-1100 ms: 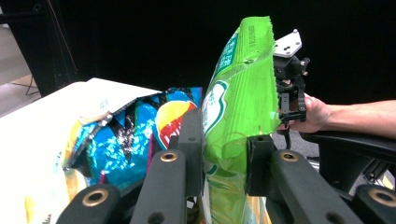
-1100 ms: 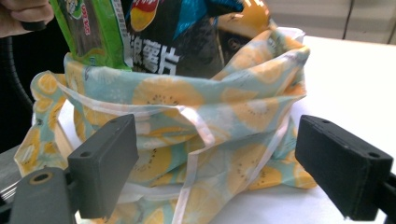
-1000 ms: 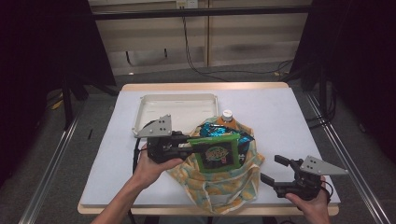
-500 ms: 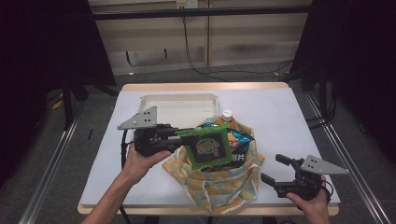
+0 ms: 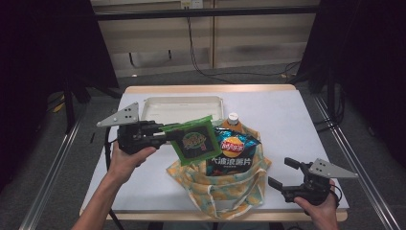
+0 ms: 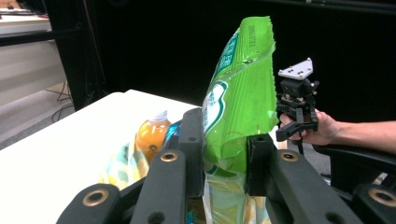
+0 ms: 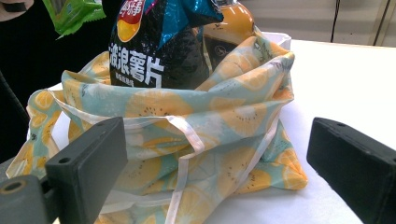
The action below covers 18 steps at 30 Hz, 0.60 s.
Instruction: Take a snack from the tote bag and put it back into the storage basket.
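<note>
A bright green snack packet [image 5: 192, 140] is showing beside a black-and-blue crisp bag [image 5: 233, 153]. The cloth bag [image 5: 230, 191] is wearing yellow lemon slices on pale blue; the bottle [image 5: 232, 118] is glowing orange.

A lemon-print fabric tote bag [image 5: 225, 184] stands mid-table on the white tabletop [image 5: 297, 129], its mouth crowded by a dark crisp packet [image 5: 233, 153] and an orange-juice bottle [image 5: 232, 119] — little room there. A shallow white tray [image 5: 182, 103] blocks the far left. The right half is open; a green snack packet [image 5: 191, 141], held in the air, overhangs the bag's left edge.
</note>
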Motion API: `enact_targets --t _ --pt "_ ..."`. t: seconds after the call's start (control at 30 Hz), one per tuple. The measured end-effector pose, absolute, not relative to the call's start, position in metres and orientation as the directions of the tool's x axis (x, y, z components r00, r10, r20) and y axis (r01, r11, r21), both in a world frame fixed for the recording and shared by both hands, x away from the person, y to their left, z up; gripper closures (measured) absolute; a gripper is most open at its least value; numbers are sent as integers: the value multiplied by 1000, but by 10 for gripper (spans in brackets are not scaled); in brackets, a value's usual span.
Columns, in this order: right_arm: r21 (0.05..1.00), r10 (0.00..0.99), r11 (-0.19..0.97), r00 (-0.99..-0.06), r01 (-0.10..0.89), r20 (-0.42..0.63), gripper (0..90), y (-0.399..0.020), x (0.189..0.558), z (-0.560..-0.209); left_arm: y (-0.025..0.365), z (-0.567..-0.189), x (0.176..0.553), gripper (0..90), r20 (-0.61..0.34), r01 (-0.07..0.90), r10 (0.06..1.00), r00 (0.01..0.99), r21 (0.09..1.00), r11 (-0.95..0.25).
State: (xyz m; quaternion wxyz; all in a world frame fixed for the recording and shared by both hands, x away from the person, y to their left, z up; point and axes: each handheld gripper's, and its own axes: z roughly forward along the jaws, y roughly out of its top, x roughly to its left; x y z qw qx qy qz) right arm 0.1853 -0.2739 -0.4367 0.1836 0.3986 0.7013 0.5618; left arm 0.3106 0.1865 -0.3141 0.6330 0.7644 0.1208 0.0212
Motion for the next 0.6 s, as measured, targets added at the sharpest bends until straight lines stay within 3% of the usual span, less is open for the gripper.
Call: enact_targets --t 0.6 --pt "935 765 58 -617 350 183 47 -273 186 -437 232 -316 336 744 -117 196 346 931 960 -201"
